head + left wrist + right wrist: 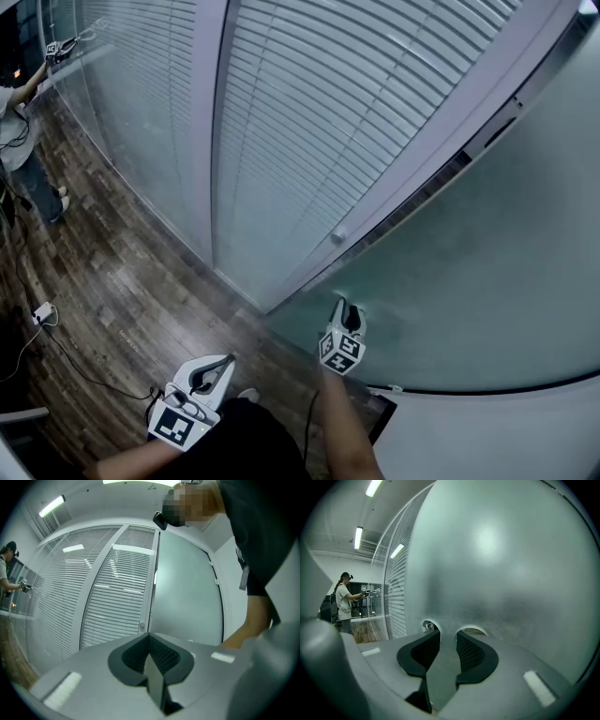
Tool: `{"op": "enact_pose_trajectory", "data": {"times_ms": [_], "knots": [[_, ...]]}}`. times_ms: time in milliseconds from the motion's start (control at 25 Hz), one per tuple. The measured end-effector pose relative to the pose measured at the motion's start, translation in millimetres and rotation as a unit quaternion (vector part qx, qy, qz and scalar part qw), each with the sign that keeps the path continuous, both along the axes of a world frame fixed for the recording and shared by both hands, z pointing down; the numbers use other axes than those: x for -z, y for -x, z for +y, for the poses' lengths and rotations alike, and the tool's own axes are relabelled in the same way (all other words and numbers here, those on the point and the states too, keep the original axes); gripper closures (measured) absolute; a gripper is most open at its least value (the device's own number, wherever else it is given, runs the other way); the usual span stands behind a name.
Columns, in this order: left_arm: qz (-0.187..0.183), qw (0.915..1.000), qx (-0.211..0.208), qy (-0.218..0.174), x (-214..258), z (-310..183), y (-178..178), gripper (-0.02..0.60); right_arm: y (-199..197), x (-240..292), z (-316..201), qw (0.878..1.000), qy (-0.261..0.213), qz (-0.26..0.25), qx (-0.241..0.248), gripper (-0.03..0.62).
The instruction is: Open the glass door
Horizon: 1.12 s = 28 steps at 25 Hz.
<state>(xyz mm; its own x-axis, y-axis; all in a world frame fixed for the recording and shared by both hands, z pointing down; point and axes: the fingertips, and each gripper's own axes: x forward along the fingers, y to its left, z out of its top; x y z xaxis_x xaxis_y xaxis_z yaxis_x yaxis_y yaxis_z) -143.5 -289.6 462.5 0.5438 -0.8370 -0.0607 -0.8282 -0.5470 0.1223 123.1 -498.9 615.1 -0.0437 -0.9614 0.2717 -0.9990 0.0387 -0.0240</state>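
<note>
The right gripper (349, 309) was held near the glass door (487, 272), fingers apart, the door's edge at eleven o'clock. The left gripper's (223, 365) fingers were pressed together.

- The glass door (487, 281) is running off the head view's right edge, so its far side is going unseen.
- The right gripper (349, 311) is covering the patch of door at its tips. Neither view is showing whether its parted jaws are pinching anything (two pale arcs (472, 631) are peeking out beside them, unidentifiable).
- A person (19, 112) is being cropped by the left edge, their held device (58, 47) too small to tell.
- A small white box (42, 313) is showing too tiny to name.
</note>
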Motion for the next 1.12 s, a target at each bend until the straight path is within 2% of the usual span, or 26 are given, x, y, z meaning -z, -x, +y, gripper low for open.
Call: {"op": "enact_pose_trajectory", "data": {"times_ms": [680, 1120], "knots": [[0.006, 0.9996, -0.027, 0.003, -10.4, 20.3, 2.8, 0.581, 23.8, -7.1, 53.8, 1.000, -0.006, 0.004, 0.025, 0.482], [0.015, 0.9968, -0.079, 0.000, -6.5, 35.4, -11.9, 0.581, 38.0, -6.3, 102.2, 1.000, -0.011, -0.004, 0.027, 0.482]]}}
